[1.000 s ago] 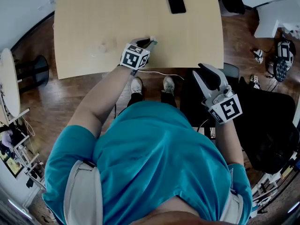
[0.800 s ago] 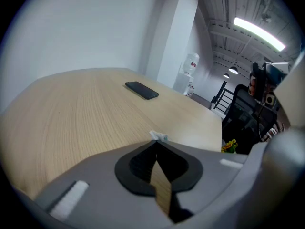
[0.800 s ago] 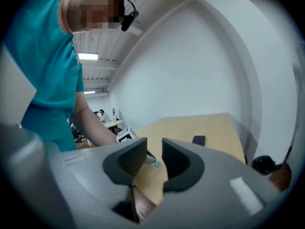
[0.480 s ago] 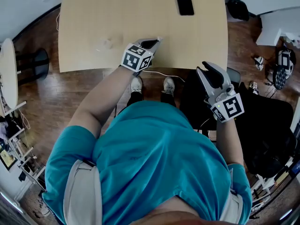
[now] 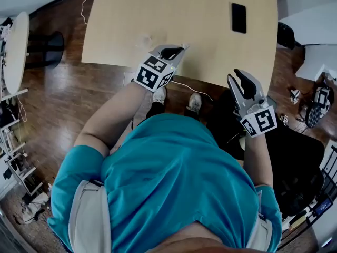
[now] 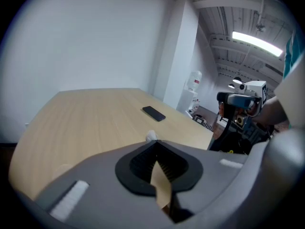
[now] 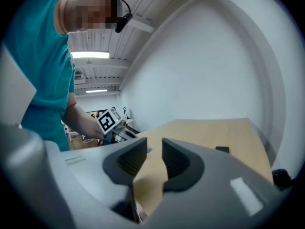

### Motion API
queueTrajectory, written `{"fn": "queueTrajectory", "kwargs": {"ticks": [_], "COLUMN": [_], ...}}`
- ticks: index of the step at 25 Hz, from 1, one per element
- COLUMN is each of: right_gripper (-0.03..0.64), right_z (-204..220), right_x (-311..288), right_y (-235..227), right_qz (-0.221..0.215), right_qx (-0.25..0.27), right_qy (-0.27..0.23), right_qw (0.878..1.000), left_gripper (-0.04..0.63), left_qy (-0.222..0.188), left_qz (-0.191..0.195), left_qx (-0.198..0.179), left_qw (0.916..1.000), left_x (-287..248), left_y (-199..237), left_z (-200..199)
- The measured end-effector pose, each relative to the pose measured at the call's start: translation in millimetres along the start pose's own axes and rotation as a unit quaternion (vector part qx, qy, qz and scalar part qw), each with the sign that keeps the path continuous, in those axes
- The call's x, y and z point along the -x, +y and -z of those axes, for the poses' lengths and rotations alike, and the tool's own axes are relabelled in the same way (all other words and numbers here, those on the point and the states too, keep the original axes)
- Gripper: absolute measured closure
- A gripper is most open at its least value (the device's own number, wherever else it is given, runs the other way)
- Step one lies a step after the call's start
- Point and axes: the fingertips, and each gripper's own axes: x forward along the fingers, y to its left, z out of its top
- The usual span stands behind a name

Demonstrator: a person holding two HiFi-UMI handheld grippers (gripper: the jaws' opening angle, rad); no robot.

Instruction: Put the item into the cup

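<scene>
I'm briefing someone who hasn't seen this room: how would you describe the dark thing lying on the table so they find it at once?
Start at the big light wooden table in front of the person. On its far right part lies a phone, well apart from the left tongs at the near edge. It is the only black, flat rectangle on the pale top.

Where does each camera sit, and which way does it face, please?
Head view: on the person's head, looking steeply down at the table; shows the teal shirt, left claw and right claw.
Left gripper view: on the left claw, looking along its shut jaws, which pinch a small white item, across the table; a sliver of shirt shows at right.
Right gripper view: on the right claw, looking between its open jaws towards the left claw; shows the shirt and left arm.
Shared: all three show the table and the phone.
</scene>
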Motion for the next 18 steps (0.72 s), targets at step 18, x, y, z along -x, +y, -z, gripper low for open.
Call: {"fn": "queueTrajectory", "kwargs": {"ticks": [18], "right_gripper": [0.526], "right_z": [4.6], "right_x": [-111.6], "right_y": [40.4], "right_qz": [-0.062], "right_qx": [0.0], "right_qy": [0.021], "right_qw": [0.998], "left_gripper": [0.592], "left_qy": [0.059], "left_qz": [-0.103], "left_qx": [0.0], "left_qw": [0.9929], "left_x": [84.6], "left_y": [123.4], "left_z": [44.8]}}
